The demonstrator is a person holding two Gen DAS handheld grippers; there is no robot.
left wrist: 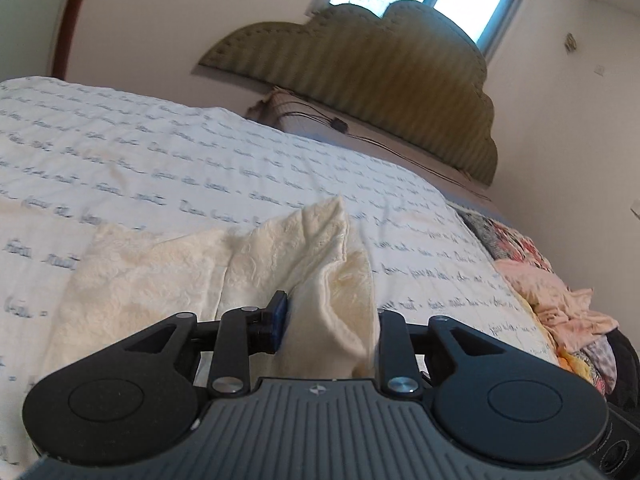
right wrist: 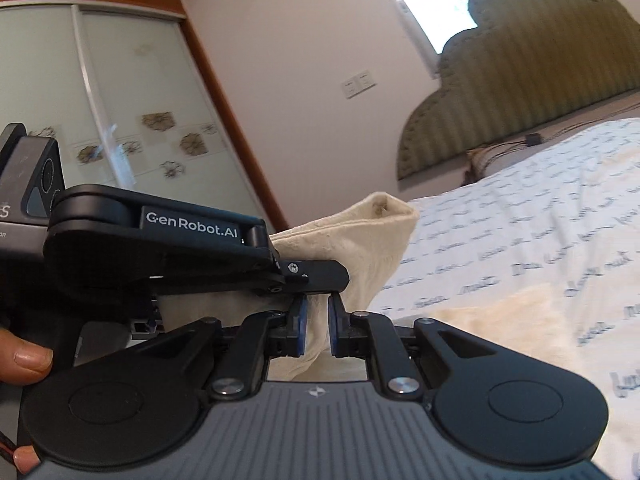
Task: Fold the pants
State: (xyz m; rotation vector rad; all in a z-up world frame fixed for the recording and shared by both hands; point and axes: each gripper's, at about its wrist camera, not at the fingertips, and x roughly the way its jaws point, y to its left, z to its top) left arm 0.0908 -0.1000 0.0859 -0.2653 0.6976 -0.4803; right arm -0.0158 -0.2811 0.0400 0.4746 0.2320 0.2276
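On the bed [left wrist: 200, 152], in the left wrist view, the cream pants [left wrist: 256, 264] lie bunched on the script-printed cover, one fold rising between the fingers of the left gripper [left wrist: 328, 316]; its jaws stand partly apart around the cloth, and whether the pads press it I cannot tell. Across in the right wrist view, the right gripper [right wrist: 316, 320] pinches a hanging fold of the pants [right wrist: 360, 236] between its blue pads, with the left gripper [right wrist: 320, 276] just above it and a thumb [right wrist: 28, 360] at the left edge.
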